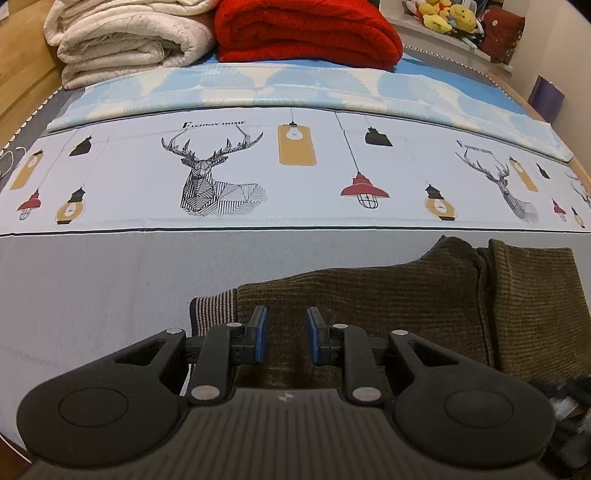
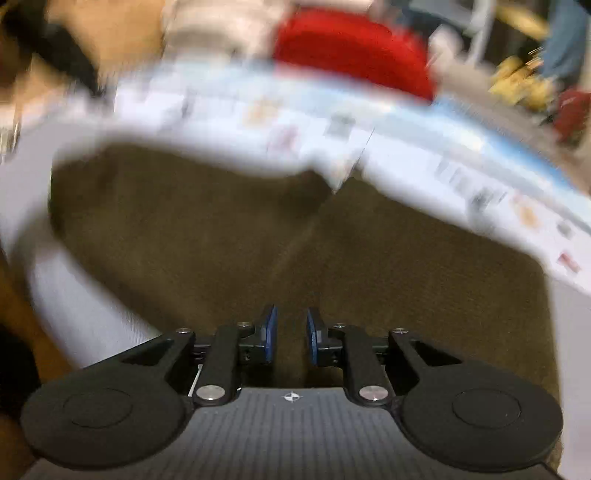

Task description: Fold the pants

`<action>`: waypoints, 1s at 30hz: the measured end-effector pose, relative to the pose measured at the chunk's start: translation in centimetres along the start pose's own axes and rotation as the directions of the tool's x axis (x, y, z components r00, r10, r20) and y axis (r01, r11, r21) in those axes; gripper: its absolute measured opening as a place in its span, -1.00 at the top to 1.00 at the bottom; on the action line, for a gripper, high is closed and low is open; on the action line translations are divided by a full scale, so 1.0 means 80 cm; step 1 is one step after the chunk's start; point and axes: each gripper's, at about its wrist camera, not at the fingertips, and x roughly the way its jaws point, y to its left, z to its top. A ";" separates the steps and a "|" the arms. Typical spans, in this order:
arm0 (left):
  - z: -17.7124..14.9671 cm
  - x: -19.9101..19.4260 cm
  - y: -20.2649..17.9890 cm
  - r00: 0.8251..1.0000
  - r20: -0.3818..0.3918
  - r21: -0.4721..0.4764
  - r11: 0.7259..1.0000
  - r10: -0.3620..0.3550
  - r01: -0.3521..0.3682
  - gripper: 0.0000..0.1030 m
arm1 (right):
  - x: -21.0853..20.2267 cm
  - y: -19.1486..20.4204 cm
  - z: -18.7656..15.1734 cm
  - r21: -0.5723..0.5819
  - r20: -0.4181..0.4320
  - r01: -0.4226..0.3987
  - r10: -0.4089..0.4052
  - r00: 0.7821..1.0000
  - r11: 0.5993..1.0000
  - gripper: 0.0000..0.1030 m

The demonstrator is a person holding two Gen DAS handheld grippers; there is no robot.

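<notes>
bed fills view, grey sheet near edge, lamp-and-deer print band beyond at 12 o'clock. folded cream quilt and red blanket at far end.

brown corduroy pants lie on grey sheet, long axis running 9 to 3 o'clock, striped cuff at 9 o'clock end.

left gripper over cuff end, jaws narrowly parted, cloth seen in gap; grip cannot be told.

right gripper over broad pants part, view blurred, jaws narrow; hold unclear.

judgement: left hand nearer cuff, fold likely carries cuff toward 3 o'clock.
</notes>
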 end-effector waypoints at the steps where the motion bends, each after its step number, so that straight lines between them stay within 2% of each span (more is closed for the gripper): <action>1: 0.000 0.000 0.001 1.000 0.000 -0.003 1.000 -0.001 0.001 0.52 | 0.000 0.007 -0.004 -0.050 0.007 0.019 -0.019 1.000 0.999 0.67; 2: -0.001 0.000 0.002 1.000 -0.001 -0.010 1.000 -0.002 0.002 0.52 | -0.006 0.011 -0.001 -0.078 0.033 0.037 -0.035 0.999 0.996 0.66; 3: -0.002 -0.001 0.004 1.000 -0.001 -0.018 1.000 -0.003 0.003 0.52 | -0.015 0.008 0.006 -0.057 0.041 0.035 -0.032 0.999 0.998 0.66; 5: -0.005 -0.002 0.006 1.000 0.002 -0.020 1.000 -0.001 0.001 0.49 | -0.039 -0.010 0.026 0.040 0.102 0.014 -0.018 0.995 0.999 0.64; 7: -0.009 -0.005 0.004 1.000 0.015 -0.014 1.000 0.012 -0.011 0.46 | -0.075 -0.026 0.048 0.087 0.190 0.030 -0.046 0.981 0.996 0.56; 8: -0.012 -0.008 0.003 0.999 0.028 -0.011 1.000 0.018 -0.018 0.45 | -0.096 -0.037 0.062 0.110 0.241 0.037 -0.063 0.969 0.993 0.44; 9: -0.015 -0.011 0.001 0.999 0.039 -0.009 1.000 0.022 -0.021 0.44 | -0.117 -0.049 0.075 0.136 0.290 0.038 -0.077 0.954 0.990 0.26; 10: -0.020 -0.016 -0.002 0.998 0.054 -0.007 1.000 0.024 -0.024 0.44 | -0.139 -0.064 0.083 0.162 0.331 0.039 -0.092 0.939 0.986 0.18; 12: -0.029 -0.030 -0.008 0.995 0.092 0.002 1.000 0.025 -0.026 0.44 | -0.182 -0.094 0.102 0.219 0.427 0.044 -0.136 0.894 0.975 -0.01; 14: -0.038 -0.050 -0.015 0.987 0.157 0.021 0.999 0.027 -0.030 0.44 | -0.210 -0.129 0.112 0.260 0.493 0.046 -0.173 0.853 0.965 -0.08; 17: -0.062 -0.083 -0.013 0.960 0.281 0.015 1.000 0.013 -0.018 0.36 | -0.236 -0.166 0.116 0.297 0.567 0.086 -0.248 0.785 0.951 -0.08; 18: -0.071 -0.091 -0.007 0.952 0.305 0.008 1.000 0.006 -0.009 0.35 | -0.240 -0.178 0.111 0.313 0.574 0.102 -0.274 0.771 0.944 -0.08; 19: -0.081 -0.097 0.001 0.947 0.321 -0.008 1.000 0.004 -0.002 0.35 | -0.239 -0.187 0.106 0.328 0.571 0.108 -0.288 0.769 0.939 -0.08; 20: -0.090 -0.103 0.014 0.943 0.332 -0.053 0.999 0.012 0.006 0.35 | -0.234 -0.197 0.098 0.345 0.559 0.105 -0.294 0.775 0.933 -0.06; 22: -0.100 -0.111 0.042 0.933 0.360 -0.156 0.986 0.007 0.052 0.35 | -0.212 -0.213 0.081 0.380 0.520 0.101 -0.302 0.799 0.919 0.05; 23: -0.104 -0.110 0.053 0.933 0.361 -0.199 0.978 0.009 0.067 0.35 | -0.196 -0.218 0.067 0.402 0.489 0.107 -0.313 0.814 0.909 0.21; 24: -0.108 -0.106 0.065 0.939 0.343 -0.251 0.965 0.018 0.073 0.35 | -0.181 -0.220 0.056 0.417 0.447 0.119 -0.317 0.836 0.901 0.31; 25: -0.111 -0.098 0.075 0.952 0.306 -0.302 0.951 0.024 0.073 0.35 | -0.159 -0.220 0.051 0.428 0.387 0.135 -0.317 0.866 0.894 0.38; 26: -0.112 -0.087 0.082 0.965 0.263 -0.341 0.937 0.014 0.080 0.35 | -0.147 -0.223 0.046 0.446 0.347 0.137 -0.312 0.884 0.885 0.45; 28: -0.115 -0.061 0.093 0.988 0.156 -0.399 0.913 -0.024 0.085 0.33 | -0.134 -0.233 0.038 0.468 0.310 0.101 -0.270 0.911 0.878 0.45; 30: -0.117 -0.037 0.099 0.996 0.066 -0.441 0.894 -0.056 0.080 0.22 | -0.129 -0.237 0.033 0.478 0.289 0.096 -0.259 0.922 0.873 0.45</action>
